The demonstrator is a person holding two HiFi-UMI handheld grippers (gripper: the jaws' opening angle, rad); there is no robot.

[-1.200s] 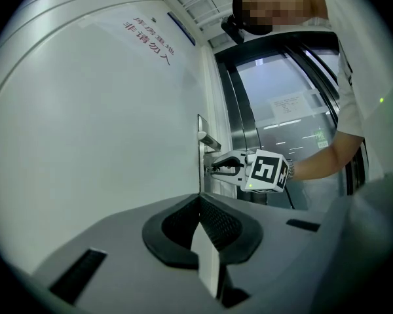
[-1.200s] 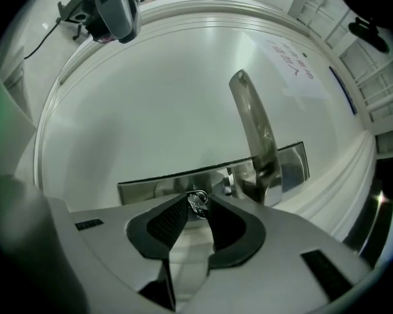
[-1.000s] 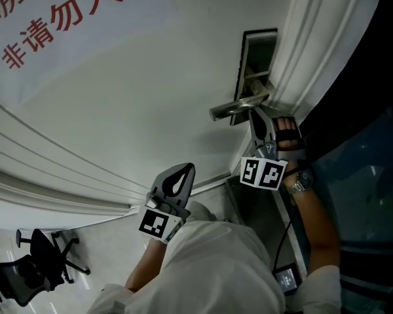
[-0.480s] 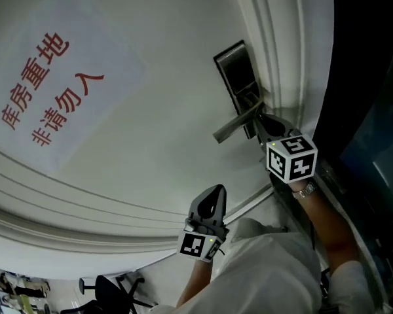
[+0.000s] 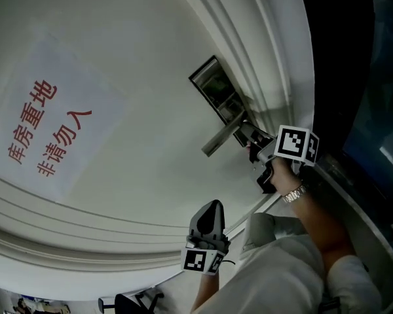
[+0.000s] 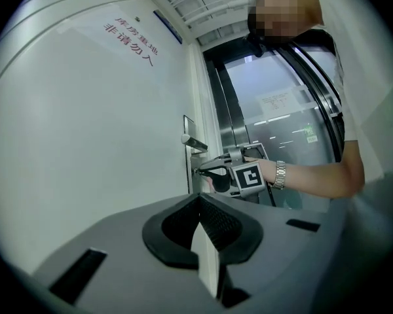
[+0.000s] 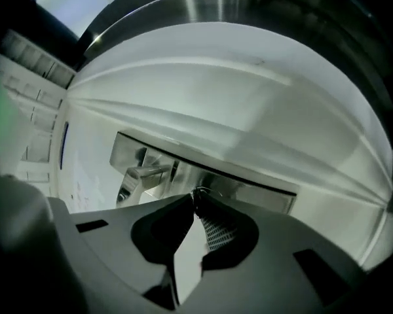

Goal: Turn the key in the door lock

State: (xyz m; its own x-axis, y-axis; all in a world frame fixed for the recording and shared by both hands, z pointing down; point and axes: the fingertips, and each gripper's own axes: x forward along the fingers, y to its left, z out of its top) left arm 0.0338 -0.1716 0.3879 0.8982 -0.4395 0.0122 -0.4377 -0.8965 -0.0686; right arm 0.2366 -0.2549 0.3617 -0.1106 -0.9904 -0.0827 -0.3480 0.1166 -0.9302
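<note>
The white door carries a metal lock plate (image 5: 216,91) with a lever handle (image 5: 220,139). My right gripper (image 5: 244,131) points at the plate just under the lever. In the right gripper view its tips (image 7: 194,195) are pinched on the small metal head of the key (image 7: 198,190), which sticks out of the plate (image 7: 249,183). Its jaws have just been opening a little, with the key still between the tips. My left gripper (image 5: 212,206) hangs lower, apart from the lock, shut with nothing in it (image 6: 198,200). It looks along the door at the right gripper (image 6: 207,171).
A white notice with red characters (image 5: 47,128) is stuck on the door to the left. Raised mouldings (image 5: 85,227) run across the door panel. A dark glass wall (image 5: 367,77) stands to the right of the door frame. An office chair (image 5: 131,303) shows at the bottom.
The right gripper has rolled about its own axis at the lock: its marker cube went from below the jaws to the right side. The head view has swung. The left gripper stays shut.
</note>
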